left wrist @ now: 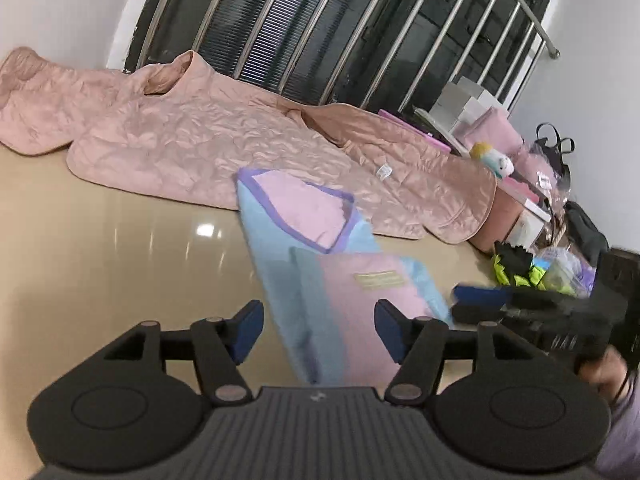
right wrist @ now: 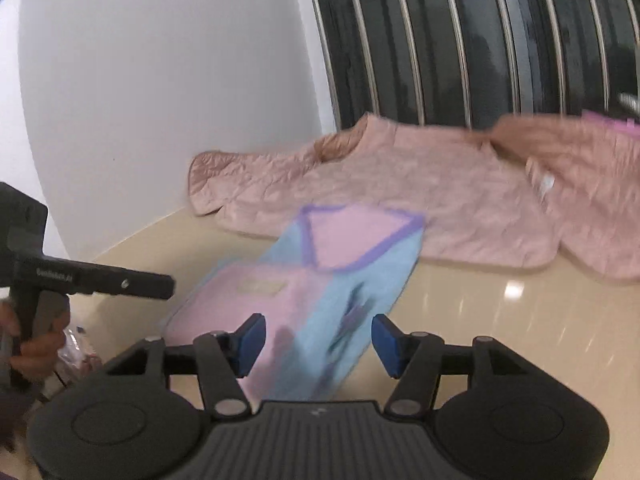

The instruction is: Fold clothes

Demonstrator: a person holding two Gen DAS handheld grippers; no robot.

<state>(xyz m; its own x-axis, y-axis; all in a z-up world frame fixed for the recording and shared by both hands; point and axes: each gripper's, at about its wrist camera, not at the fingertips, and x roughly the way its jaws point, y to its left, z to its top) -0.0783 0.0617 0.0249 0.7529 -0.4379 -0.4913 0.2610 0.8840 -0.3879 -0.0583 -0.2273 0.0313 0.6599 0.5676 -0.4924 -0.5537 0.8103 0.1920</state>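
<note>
Near the blue-and-pink top (left wrist: 320, 264), I hold left gripper (left wrist: 318, 330) and right gripper (right wrist: 318, 344) gaping, empty. Partly folded, I judge; next, grasp its near edge.

No legible text — yellow patch (left wrist: 378, 280) on folded garment (left wrist: 340, 280), white tag (left wrist: 384, 171) blurred

Both wrist cameras sat low over the beige tabletop (left wrist: 100, 248), close to the blue-and-pink garment (left wrist: 320, 280), facing the barred window (left wrist: 320, 20). The left view looked from the garment's near-left side, tilted; the right view (right wrist: 312, 280) from its near-right. Each caught the other gripper at its frame edge: right gripper (left wrist: 480, 304) in the left view, left gripper (right wrist: 160, 280) in the right. Both shared the garment and the pink quilted jacket (left wrist: 240, 136) behind it.
</note>
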